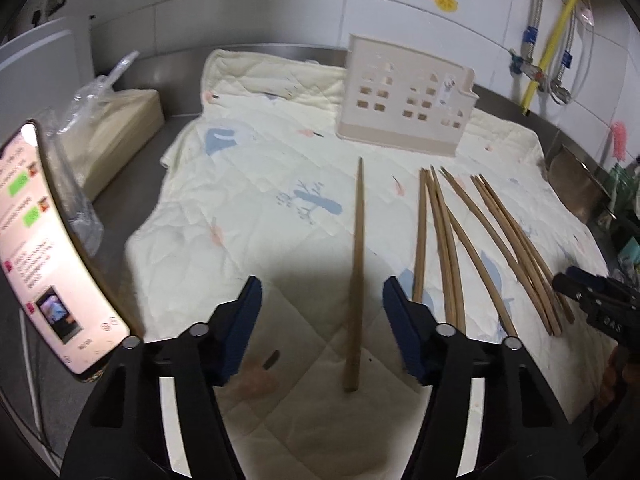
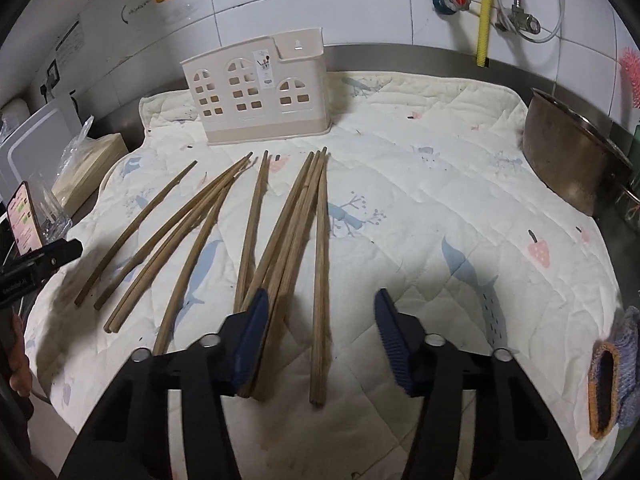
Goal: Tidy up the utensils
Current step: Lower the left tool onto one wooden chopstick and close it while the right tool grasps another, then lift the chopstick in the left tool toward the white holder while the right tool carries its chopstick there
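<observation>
Lone chopstick (image 1: 357,264) on quilted cloth (image 1: 240,184) between parted left gripper (image 1: 322,320) jaws, untouched

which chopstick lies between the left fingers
The lone chopstick, lying apart on the quilt at the left of the row. All the others lie in bunches farther right, outside the open left fingers.

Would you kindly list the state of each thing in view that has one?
Left claw: open, astride the lone chopstick, not pressing it.
Right claw: open over the rightmost chopsticks.
Other chopsticks: lying loose on the quilted cloth.
Utensil holder: upright; contents cannot be seen.
Phone: screen lit.
Metal bowl: tilted on its side.
</observation>
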Available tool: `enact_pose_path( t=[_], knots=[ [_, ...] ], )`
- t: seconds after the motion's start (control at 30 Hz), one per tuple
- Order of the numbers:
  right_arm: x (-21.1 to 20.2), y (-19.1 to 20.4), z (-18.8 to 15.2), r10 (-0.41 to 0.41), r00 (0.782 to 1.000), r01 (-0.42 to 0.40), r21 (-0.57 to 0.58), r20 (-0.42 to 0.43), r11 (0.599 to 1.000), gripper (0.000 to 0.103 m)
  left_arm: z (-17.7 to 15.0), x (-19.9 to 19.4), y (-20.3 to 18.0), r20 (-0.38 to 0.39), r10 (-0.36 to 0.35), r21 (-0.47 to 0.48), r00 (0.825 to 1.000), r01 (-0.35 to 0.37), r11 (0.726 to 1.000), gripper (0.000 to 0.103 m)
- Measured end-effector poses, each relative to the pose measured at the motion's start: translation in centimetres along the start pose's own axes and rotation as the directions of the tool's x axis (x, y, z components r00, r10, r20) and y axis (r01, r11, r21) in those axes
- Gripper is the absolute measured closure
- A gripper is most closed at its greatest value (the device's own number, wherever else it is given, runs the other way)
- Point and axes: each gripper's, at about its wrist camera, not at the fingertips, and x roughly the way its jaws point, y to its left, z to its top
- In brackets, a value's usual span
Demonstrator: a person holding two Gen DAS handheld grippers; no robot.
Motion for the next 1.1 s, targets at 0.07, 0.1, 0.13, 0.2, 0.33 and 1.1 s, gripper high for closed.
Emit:
enact_pose_path(
  t=[0.07, 0.1, 0.13, 0.2, 0.33, 1.1],
  knots=[
    [0.3, -0.1, 0.0, -0.004, 1.0, 0.004, 0.002, -0.008, 1.0, 0.061, -0.1, 0.8, -0.4, -0.023, -0.016, 0.016, 1.0, 0.016, 1.0, 0.056],
    [0.5, -0.2, 0.0, -0.006, 1.0, 0.006, 0.005, -0.015, 1.0, 0.064, -0.1, 1.0, -0.5, -0.028, -0.02, 0.02, 0.999, 0.021, 1.0, 0.061],
    [0.6, -0.2, -0.1, -0.005, 1.0, 0.005, 0.005, -0.017, 1.0, 0.067, -0.2, 1.3, -0.6, -0.034, -0.024, 0.026, 0.999, 0.025, 0.999, 0.063],
    [0.8, -0.2, -0.1, -0.006, 1.0, 0.006, 0.004, -0.021, 1.0, 0.074, -0.2, 1.8, -0.7, -0.049, -0.031, 0.033, 0.998, 0.033, 0.999, 0.068],
    [1.1, -0.1, -0.1, -0.016, 1.0, 0.015, -0.004, -0.024, 1.0, 0.079, -0.1, 2.8, -1.2, -0.07, -0.048, 0.052, 0.996, 0.052, 0.997, 0.079],
    [1.2, 0.3, 0.1, -0.036, 0.999, 0.035, -0.03, -0.015, 0.999, 0.096, 1.3, 3.4, -2.2, -0.079, -0.022, 0.093, 0.997, 0.03, 0.995, 0.097]
  ],
)
